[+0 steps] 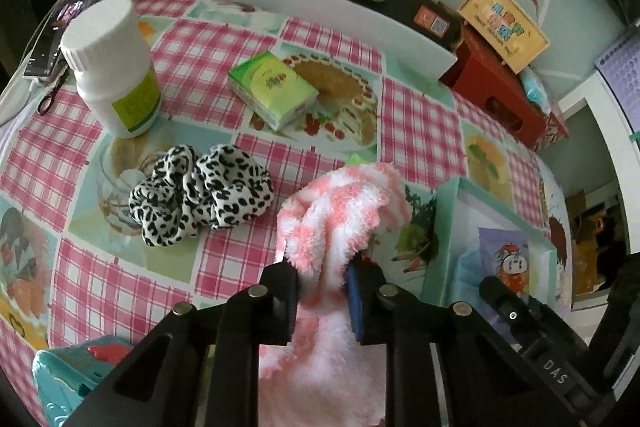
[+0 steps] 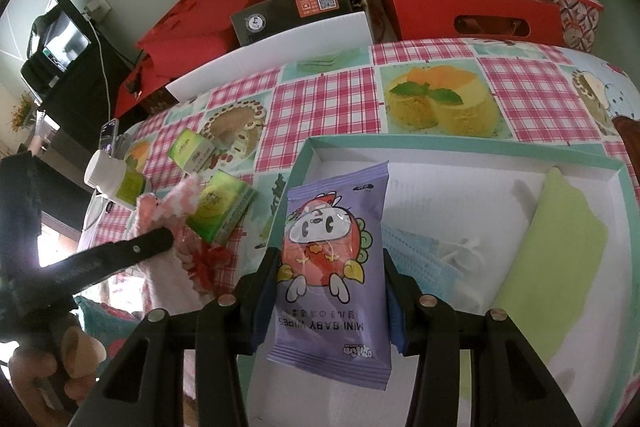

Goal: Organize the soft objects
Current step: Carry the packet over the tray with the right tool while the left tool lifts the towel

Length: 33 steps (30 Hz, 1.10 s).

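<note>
My left gripper (image 1: 322, 287) is shut on a fluffy pink-and-white towel (image 1: 340, 211) and holds it above the checked tablecloth, just left of the teal-rimmed box (image 1: 446, 227). A leopard-print scrunchie (image 1: 200, 193) lies on the cloth to the towel's left. My right gripper (image 2: 330, 291) is shut on a purple pack of mini baby wipes (image 2: 334, 259) over the box's white floor (image 2: 460, 199). In the box lie a blue face mask (image 2: 416, 255) and a light green cloth (image 2: 556, 251). The towel (image 2: 172, 207) and the left gripper's finger (image 2: 132, 251) show at left in the right wrist view.
A white pill bottle (image 1: 112, 67) and a green tissue pack (image 1: 272, 89) stand on the cloth; a second green pack (image 2: 222, 211) lies near the box. A phone (image 1: 66, 19), red boxes (image 2: 472, 11) and a white board (image 1: 320, 11) line the far edge. A teal object (image 1: 68, 379) lies nearest.
</note>
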### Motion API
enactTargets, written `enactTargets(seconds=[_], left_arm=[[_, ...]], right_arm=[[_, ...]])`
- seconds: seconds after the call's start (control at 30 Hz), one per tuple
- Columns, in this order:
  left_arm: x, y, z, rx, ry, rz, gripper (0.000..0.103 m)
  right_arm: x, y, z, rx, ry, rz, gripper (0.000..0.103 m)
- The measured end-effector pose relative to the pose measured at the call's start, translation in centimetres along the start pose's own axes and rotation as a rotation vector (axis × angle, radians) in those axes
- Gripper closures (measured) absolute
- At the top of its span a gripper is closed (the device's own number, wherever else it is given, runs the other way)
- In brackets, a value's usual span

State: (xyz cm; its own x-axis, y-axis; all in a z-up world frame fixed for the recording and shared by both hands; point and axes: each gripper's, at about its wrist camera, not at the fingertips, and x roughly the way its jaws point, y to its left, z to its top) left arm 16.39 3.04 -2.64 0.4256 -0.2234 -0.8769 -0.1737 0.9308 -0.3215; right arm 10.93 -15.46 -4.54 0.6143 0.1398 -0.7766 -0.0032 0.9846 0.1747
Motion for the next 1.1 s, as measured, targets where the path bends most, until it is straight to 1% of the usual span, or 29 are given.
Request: enactTargets(seconds=[0.2,0.43,0.73,0.87,1.03,1.1], left_arm=[[-0.7,-0.1,0.3,-0.006,-0.037,-0.008,0.083],[-2.6,-0.4,0.5,-0.002,-0.095,-0.020,0.083],[-7.0,-1.6,0.9,0.016,-0.204,-0.061,0.083],[-9.7,-2.5,0.9,0.032,-0.269,-0.082,0.083],[-12.7,-4.0,0.7,0.061,-0.345,-0.138,0.083],[-13.1,-4.7,0.5,0.075,-0.359,-0.153,0.083]], right_arm=[[-0.1,0.0,0.0,-0.001,0.000,0.001,0.054],[-0.2,-0.1,0.0,-0.001,-0.003,0.001,0.054],[-1.6,0.1,0.4,-0.001,-0.032,0.013,0.054],[-2.8,0.2,0.6,-0.002,-0.053,0.024,0.054],[-4.7,0.0,0.8,0.000,-0.095,0.028,0.054],[-5.6,-0.2,0.9,0.001,-0.113,0.025,0.054]])
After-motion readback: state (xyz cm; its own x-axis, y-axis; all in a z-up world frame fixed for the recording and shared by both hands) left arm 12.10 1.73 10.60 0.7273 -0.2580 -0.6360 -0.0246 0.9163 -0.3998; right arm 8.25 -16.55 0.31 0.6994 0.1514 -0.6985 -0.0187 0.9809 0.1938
